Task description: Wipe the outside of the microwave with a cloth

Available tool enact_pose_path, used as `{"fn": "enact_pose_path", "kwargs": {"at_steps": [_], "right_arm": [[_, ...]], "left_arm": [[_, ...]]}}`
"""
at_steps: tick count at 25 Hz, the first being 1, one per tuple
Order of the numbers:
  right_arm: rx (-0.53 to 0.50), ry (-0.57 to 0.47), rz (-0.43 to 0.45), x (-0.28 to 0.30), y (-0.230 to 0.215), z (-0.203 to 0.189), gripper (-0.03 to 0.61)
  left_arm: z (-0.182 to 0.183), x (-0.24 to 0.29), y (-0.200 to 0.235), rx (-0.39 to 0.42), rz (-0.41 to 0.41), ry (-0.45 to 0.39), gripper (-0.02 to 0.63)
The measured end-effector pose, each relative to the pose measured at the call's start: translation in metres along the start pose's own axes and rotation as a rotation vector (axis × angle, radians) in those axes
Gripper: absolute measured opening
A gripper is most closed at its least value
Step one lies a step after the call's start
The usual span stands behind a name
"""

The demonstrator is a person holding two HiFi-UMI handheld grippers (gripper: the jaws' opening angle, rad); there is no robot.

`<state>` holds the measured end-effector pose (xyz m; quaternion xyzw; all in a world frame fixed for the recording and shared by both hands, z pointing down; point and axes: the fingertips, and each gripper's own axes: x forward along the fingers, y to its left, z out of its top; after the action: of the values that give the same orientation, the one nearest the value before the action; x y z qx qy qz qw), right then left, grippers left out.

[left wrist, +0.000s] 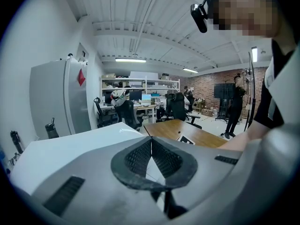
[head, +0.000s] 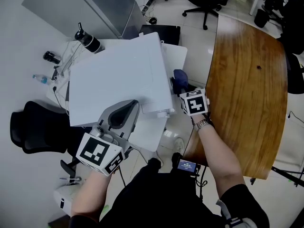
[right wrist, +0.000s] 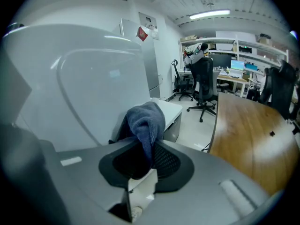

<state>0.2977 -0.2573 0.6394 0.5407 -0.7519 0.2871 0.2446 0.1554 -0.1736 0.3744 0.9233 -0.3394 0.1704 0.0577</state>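
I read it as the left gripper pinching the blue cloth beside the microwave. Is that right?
No, it is the right gripper pinching the blue cloth beside the microwave; the right gripper view shows the cloth between its jaws. The left gripper is shut on nothing.
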Motion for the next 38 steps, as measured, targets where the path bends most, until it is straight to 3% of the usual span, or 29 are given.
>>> {"fn": "enact_pose_path", "kwargs": {"at_steps": [12, 25, 30, 38], "right_arm": [[-0.037, -0.122, -0.076, -0.092, 0.009, 0.021, 0.069], [-0.094, -0.257, -0.168, -0.228, 0.098, 0.018, 0.069], [-0.145, -0.288, -0.125, -0.249, 0.162, 0.013, 0.069], [-0.245, -0.284, 0.023, -0.222, 0.273, 0.005, 0.069]], "left_arm": [[-0.008, -0.033, -0.009, -0.029, -0.023, -0.060, 0.006], [-0.047, -0.136, 0.006, -0.059, 0.003, -0.128, 0.006], [-0.066, -0.175, 0.015, -0.079, 0.023, -0.135, 0.006], [-0.096, -0.238, 0.036, -0.108, 0.094, -0.140, 0.006]]}}
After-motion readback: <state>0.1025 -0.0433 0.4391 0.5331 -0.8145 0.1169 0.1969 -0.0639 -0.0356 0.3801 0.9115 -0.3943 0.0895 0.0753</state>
